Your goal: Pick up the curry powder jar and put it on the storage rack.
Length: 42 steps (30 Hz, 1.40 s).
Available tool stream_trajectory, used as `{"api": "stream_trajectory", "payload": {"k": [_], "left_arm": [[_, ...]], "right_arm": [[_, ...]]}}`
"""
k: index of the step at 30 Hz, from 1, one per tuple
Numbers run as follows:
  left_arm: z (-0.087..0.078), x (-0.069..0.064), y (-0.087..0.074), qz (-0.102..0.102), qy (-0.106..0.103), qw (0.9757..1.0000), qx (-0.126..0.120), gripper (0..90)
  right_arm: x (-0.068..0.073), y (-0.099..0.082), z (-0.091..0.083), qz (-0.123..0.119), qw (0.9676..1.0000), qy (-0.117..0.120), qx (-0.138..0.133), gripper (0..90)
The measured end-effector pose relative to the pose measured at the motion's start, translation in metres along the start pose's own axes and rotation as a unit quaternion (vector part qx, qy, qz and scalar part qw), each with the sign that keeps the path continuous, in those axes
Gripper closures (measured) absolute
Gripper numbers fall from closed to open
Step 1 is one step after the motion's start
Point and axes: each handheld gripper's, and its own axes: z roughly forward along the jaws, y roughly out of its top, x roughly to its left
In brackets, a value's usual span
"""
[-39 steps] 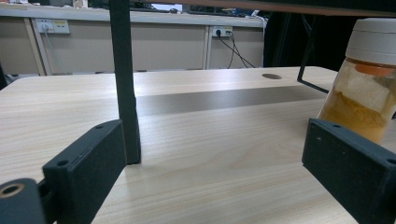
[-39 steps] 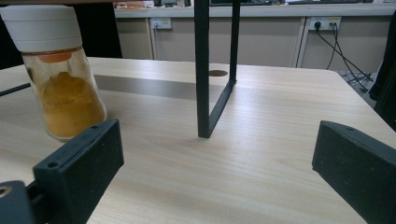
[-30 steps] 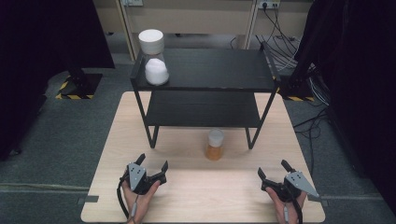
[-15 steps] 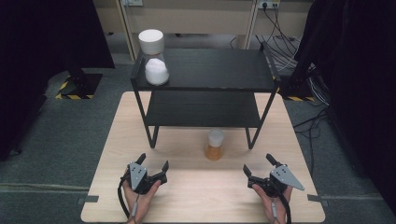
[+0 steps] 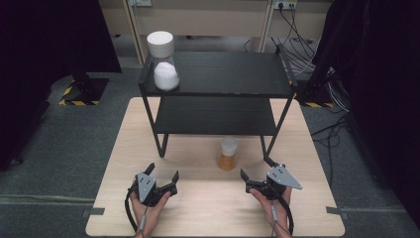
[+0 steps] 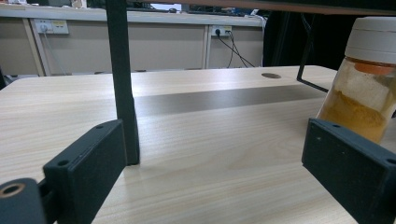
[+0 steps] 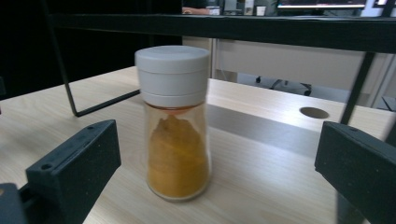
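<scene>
pale wood counter (image 5: 198, 208) carries the orange spice jar (image 5: 228, 154), upright just before the black shelf (image 5: 218, 74). right claw (image 5: 258, 179), spread wide, should centre around its body squarely; left claw (image 5: 161, 174) waits wide.

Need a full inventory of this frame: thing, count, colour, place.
Orange jar: 1, clear with orange powder and white lid, upright on the table before the shelf.
White jar: 1, clear with white powder and white lid, left end of the shelf's top tier.
Shelf: 1, black, two tiers, far half of the table.
Table: 1, light wood.
Floor: grey.
Left gripper: black, open, near left, held by a hand.
Right gripper: black, open, near right, aimed at the orange jar.
</scene>
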Motion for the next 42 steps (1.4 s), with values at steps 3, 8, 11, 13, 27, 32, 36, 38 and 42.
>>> {"api": "stream_trajectory", "payload": {"k": [3, 8, 11, 13, 27, 32, 36, 38, 42], "left_arm": [[0.0, 0.0, 0.0, 0.0, 0.0, 1.0, -0.001, 5.9], [0.0, 0.0, 0.0, 0.0, 0.0, 1.0, -0.001, 5.9], [0.0, 0.0, -0.001, 0.001, -0.001, 1.0, -0.002, 5.9], [0.0, 0.0, -0.001, 0.0, -0.001, 1.0, -0.002, 5.9], [0.0, 0.001, -0.001, 0.0, -0.003, 1.0, -0.002, 5.9], [-0.001, 0.002, -0.001, -0.002, -0.004, 1.0, -0.003, 5.9], [0.0, 0.002, 0.0, 0.0, -0.004, 1.0, -0.001, 5.9], [-0.001, 0.002, -0.001, -0.001, -0.005, 1.0, -0.002, 5.9], [0.0, 0.002, -0.001, -0.001, -0.005, 1.0, -0.002, 5.9]], "right_arm": [[0.003, 0.002, 0.008, -0.003, 1.0, 0.006, 0.005, 0.7], [0.007, 0.006, 0.021, -0.007, 0.9998, 0.016, 0.005, 0.7], [0.008, 0.009, 0.031, -0.009, 0.9997, 0.02, 0.007, 0.8], [0.009, 0.011, 0.038, -0.01, 0.9997, 0.022, 0.008, 1.0], [0.002, 0.025, 0.07, -0.01, 0.9988, 0.043, 0.021, 12.7], [-0.004, 0.03, 0.078, -0.016, 0.9977, 0.059, 0.029, 20.3], [-0.007, 0.032, 0.083, -0.022, 0.9967, 0.07, 0.034, 25.3], [-0.007, 0.032, 0.085, -0.02, 0.9968, 0.07, 0.034, 27.2], [-0.007, 0.029, 0.085, -0.014, 0.9975, 0.063, 0.029, 33.7]]}}
